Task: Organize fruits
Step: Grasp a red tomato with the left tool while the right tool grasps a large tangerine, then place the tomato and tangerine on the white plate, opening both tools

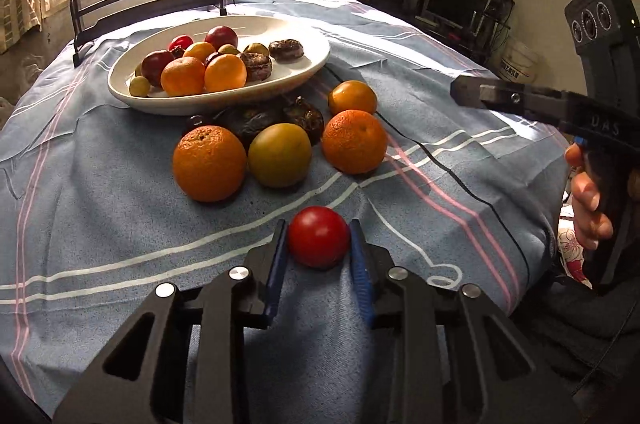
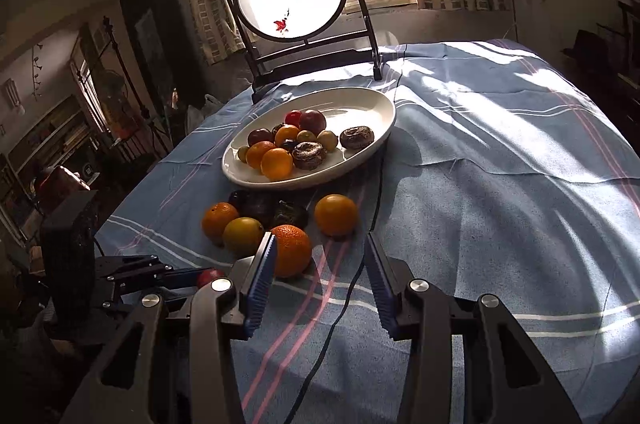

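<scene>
Red and glossy, the small round tomato-like fruit sits between the blue ribbed pads of my left gripper — the pads look to be touching its sides, though I cannot tell whether it is off the blue striped cloth or resting on it. My right gripper hangs empty, its jaws spread wide, low over the cloth, with the nearest rough-skinned orange just beside its left pad.

From the left wrist view, the white oval ceramic dish lies at about eleven o'clock, already holding small oranges, red and green fruits and dark wrinkled ones. Loose fruit waits in between: two large oranges, a yellow-green round fruit and several dark pieces.

I judge this the pickup-and-carry step. Next I need a firm but gentle grip, a lift clear over the loose cluster, then a release into a bare part of the dish — squeezing too hard could bruise the fruit.
</scene>
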Demonstrator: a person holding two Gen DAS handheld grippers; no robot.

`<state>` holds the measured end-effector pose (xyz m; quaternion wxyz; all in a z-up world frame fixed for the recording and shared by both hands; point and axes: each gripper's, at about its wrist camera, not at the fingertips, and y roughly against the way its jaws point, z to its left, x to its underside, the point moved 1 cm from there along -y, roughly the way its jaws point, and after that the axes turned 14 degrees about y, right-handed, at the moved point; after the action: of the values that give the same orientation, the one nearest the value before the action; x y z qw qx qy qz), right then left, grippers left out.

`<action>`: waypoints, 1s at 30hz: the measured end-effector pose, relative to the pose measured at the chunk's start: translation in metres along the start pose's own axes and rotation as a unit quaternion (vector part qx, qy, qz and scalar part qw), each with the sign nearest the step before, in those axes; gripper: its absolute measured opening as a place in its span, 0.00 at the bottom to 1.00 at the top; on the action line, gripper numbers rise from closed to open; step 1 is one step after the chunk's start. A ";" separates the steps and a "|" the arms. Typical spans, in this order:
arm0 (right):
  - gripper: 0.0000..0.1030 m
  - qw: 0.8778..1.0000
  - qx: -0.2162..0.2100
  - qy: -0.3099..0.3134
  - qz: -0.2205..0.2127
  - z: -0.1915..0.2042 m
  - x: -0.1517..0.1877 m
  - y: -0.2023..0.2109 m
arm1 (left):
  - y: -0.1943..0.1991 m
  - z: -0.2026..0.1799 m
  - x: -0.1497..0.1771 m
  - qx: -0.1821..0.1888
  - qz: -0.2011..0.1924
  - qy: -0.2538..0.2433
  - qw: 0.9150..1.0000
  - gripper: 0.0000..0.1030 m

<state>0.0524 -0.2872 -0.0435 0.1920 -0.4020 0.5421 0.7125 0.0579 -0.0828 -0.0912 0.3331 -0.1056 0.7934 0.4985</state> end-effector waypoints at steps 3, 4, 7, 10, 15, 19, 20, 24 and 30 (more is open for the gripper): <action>0.44 0.999 -0.014 0.025 0.020 0.017 0.004 -0.017 | 0.016 0.003 -0.002 -0.002 -0.021 0.008 1.000 0.28; 0.44 0.999 -0.015 0.035 0.024 0.023 0.004 -0.023 | 0.023 0.004 -0.003 -0.008 -0.033 0.008 0.999 0.28; 0.44 0.998 0.009 0.060 0.035 0.038 -0.001 -0.037 | 0.039 0.012 -0.007 -0.010 -0.051 0.019 0.998 0.28; 0.44 0.995 0.026 0.076 0.056 0.045 -0.008 -0.055 | 0.048 0.018 -0.010 -0.014 -0.059 0.023 0.998 0.28; 0.45 0.992 0.048 0.086 0.081 0.049 -0.015 -0.073 | 0.047 0.027 -0.010 -0.011 -0.056 0.035 0.998 0.28; 0.42 0.992 0.046 0.077 0.090 0.045 -0.013 -0.073 | 0.043 0.032 -0.010 -0.005 -0.053 0.043 0.998 0.28; 0.42 0.992 0.046 0.076 0.089 0.045 -0.012 -0.071 | 0.043 0.032 -0.011 -0.005 -0.053 0.045 0.998 0.28; 0.41 0.998 -0.001 0.033 0.049 0.033 -0.013 -0.050 | 0.047 0.037 -0.014 0.003 -0.058 0.055 0.997 0.28; 0.41 1.000 -0.002 -0.003 -0.006 -0.007 -0.055 -0.027 | 0.045 0.041 -0.059 0.018 -0.065 0.051 0.996 0.28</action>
<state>0.1073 -0.2759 -0.0177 0.1974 -0.4033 0.5375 0.7138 0.0970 -0.0354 -0.0332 0.3261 -0.1760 0.8097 0.4551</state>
